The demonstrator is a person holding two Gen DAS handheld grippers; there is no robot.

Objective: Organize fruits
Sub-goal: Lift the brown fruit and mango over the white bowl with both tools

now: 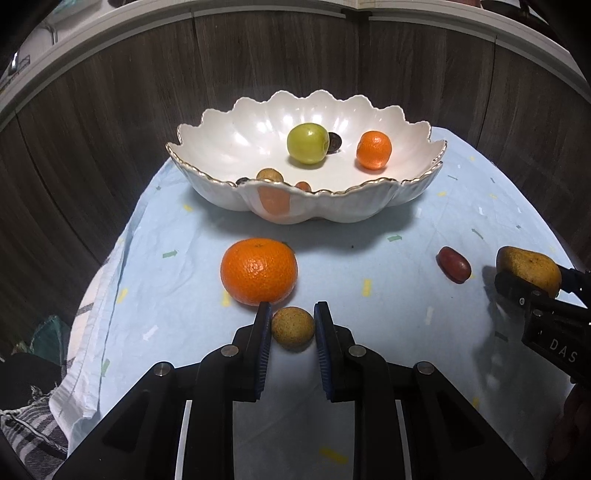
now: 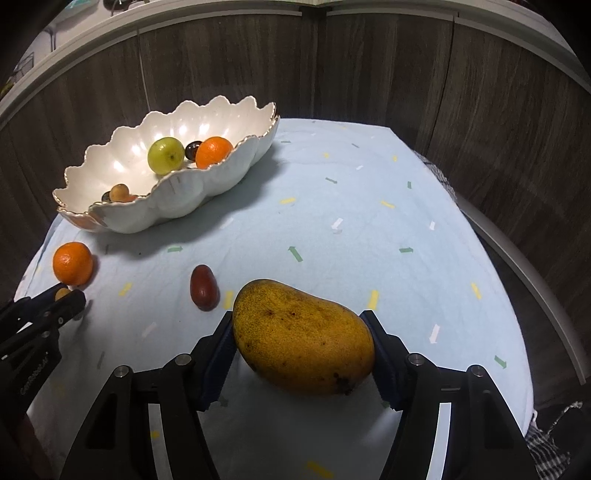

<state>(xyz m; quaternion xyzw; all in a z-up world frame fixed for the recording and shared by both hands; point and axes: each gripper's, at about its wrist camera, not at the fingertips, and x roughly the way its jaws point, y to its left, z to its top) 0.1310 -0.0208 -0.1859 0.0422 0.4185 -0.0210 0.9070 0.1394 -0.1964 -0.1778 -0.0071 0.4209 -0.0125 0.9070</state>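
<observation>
A small round yellow-brown fruit (image 1: 293,326) lies on the light blue cloth (image 1: 369,254), and my left gripper (image 1: 293,314) is shut on it, both blue pads against its sides. A mandarin (image 1: 258,271) sits just beyond the left finger. My right gripper (image 2: 298,321) is shut on a large yellow mango (image 2: 303,336), its pads pressing both ends. A dark red oval fruit (image 2: 203,287) lies left of the mango. The white scalloped bowl (image 1: 207,122) stands behind, holding a green apple (image 1: 307,143), a mandarin (image 1: 373,150), a dark fruit (image 1: 334,142) and small fruits (image 1: 269,174) near its front rim.
Dark wood panels with a pale ledge (image 2: 517,33) wall in the far side. The cloth's left edge (image 1: 96,295) drops off onto striped fabric (image 1: 33,424). In the right wrist view, bare cloth (image 2: 388,221) stretches to the right of the bowl (image 2: 122,214).
</observation>
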